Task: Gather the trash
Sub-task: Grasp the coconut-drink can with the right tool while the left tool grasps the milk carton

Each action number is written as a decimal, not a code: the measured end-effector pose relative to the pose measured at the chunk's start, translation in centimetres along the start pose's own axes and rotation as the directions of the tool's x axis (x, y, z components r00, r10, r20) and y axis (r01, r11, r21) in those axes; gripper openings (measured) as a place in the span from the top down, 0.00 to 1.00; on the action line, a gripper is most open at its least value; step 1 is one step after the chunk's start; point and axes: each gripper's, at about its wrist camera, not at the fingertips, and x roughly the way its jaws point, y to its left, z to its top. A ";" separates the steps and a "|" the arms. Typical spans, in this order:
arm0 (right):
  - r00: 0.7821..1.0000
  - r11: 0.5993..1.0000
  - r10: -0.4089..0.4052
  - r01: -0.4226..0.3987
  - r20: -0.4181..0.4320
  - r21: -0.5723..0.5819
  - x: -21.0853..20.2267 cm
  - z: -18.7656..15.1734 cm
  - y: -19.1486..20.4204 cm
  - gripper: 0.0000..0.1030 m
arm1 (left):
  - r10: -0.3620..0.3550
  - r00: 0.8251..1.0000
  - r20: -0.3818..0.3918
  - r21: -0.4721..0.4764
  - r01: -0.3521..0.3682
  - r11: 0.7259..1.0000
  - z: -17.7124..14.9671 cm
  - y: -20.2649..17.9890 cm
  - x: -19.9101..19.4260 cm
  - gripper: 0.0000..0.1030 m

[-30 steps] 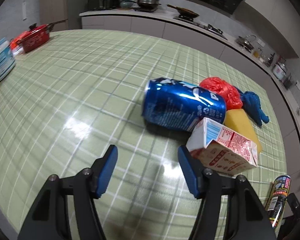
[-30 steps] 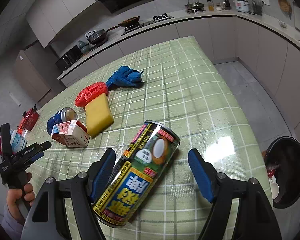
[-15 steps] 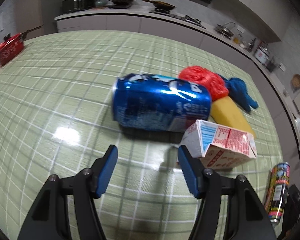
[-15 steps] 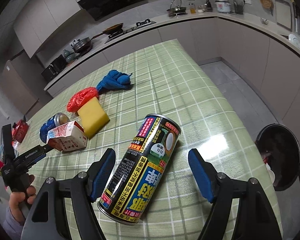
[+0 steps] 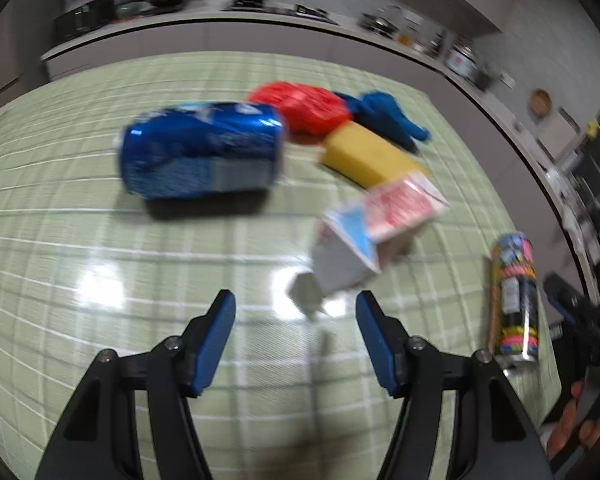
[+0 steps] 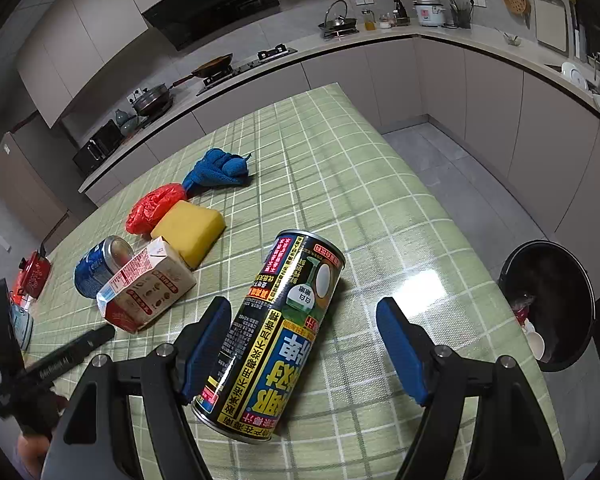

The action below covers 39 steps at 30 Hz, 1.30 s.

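A tall black and yellow can (image 6: pixel 278 328) lies on its side on the green checked table (image 6: pixel 332 184). My right gripper (image 6: pixel 302 346) stands open around it; the can rests against the left pad, well clear of the right pad. A small milk carton (image 5: pixel 364 236) lies just ahead of my open left gripper (image 5: pixel 296 336), its spout near the gap between the pads. The left wrist view is blurred. A dented blue can (image 5: pixel 202 150) lies beyond the carton (image 6: pixel 148 284). The tall can (image 5: pixel 514 298) also shows at the right of that view.
A red crumpled bag (image 6: pixel 154 208), a yellow sponge (image 6: pixel 190 226) and a blue cloth (image 6: pixel 220 168) lie further back on the table. A black bin (image 6: pixel 548 300) with rubbish stands on the floor off the table's right edge. A red toy pot (image 6: pixel 34 274) sits far left.
The left gripper has swung right: the blue can slid left in its view and the carton now sits just ahead of the pads. The right gripper shifted slightly over the tall can.
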 end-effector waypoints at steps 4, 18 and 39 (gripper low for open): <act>1.000 1.000 0.001 -0.001 -0.001 0.003 0.0 0.0 0.0 0.26 | -0.057 0.998 -0.033 0.067 0.059 0.996 -0.7 -2.1 -0.1 0.38; 0.998 0.998 0.055 -0.054 -0.032 0.039 0.7 -0.4 0.6 0.25 | 0.002 0.998 0.062 0.140 -0.010 0.990 3.9 -3.8 -0.1 0.33; 0.994 0.998 0.038 -0.031 -0.103 0.062 3.2 -1.2 0.9 0.25 | -0.046 0.997 -0.054 0.174 0.055 0.983 2.8 -6.5 2.5 0.42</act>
